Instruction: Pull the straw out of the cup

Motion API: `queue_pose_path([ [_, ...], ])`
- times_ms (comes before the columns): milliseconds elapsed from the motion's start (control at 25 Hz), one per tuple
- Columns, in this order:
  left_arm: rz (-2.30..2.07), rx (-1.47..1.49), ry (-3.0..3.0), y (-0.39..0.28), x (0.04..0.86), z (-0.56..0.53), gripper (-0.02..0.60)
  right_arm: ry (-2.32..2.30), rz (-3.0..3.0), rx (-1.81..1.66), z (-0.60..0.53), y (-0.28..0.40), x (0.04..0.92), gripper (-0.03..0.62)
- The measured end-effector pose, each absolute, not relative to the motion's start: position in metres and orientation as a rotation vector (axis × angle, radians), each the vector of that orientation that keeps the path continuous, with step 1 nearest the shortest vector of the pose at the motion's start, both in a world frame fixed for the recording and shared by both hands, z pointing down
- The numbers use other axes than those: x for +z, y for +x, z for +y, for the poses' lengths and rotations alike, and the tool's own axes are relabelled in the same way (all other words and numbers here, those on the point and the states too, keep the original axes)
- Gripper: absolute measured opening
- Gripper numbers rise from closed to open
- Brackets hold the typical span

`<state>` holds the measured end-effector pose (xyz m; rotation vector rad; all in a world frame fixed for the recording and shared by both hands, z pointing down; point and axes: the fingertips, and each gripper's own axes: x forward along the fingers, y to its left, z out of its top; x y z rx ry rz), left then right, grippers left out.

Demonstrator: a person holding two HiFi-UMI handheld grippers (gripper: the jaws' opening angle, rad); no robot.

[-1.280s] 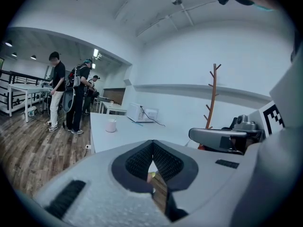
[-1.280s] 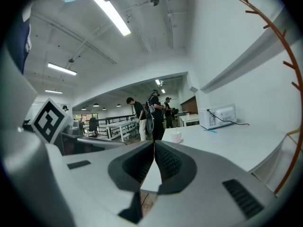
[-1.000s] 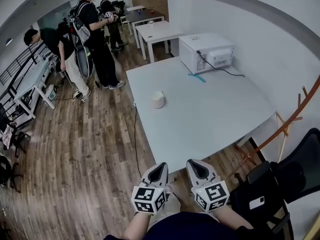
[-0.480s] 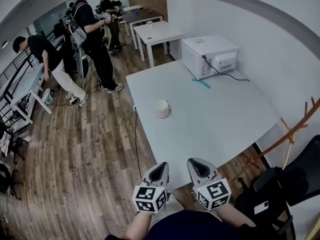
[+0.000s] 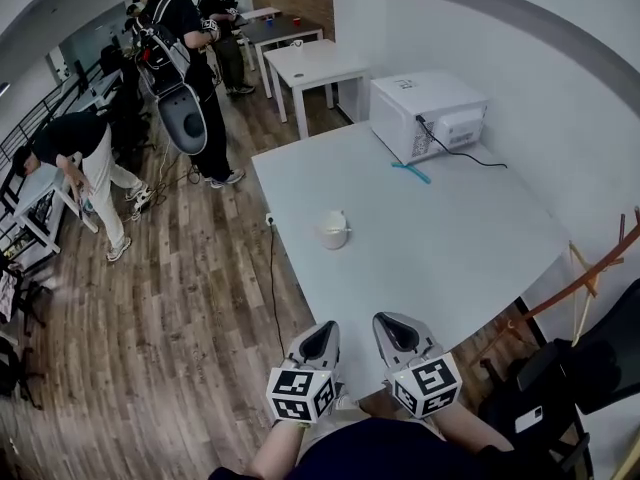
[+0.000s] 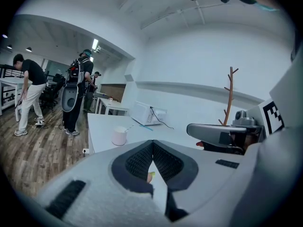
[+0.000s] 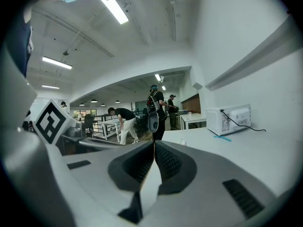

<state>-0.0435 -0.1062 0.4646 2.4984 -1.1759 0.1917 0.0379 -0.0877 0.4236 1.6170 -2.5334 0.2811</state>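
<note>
Likely risking tipping the cup (image 5: pixel 334 230) by yanking the straw (image 6: pixel 129 127) unbraced (left gripper (image 5: pixel 323 330), right gripper (image 5: pixel 388 324) hovering away, jaws pressed together).

The head view is looking steeply down from high behind the near end of the bench (image 5: pixel 450 238). The left gripper (image 5: pixel 312 346) view is sitting low, facing along its jaws across the bench toward the cup (image 6: pixel 120 136). The right gripper (image 5: pixel 400 336) view is aiming further left. All three are sharing the microwave (image 5: pixel 428 113).
</note>
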Motion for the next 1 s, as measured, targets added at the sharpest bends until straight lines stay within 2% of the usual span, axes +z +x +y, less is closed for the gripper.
queue_pose_path([
  [1000, -1.247, 0.177, 2.421, -0.061, 0.477, -0.182, 0.018, 1.552, -2.514, 0.272, -0.184, 0.034, 0.431, 0.031],
])
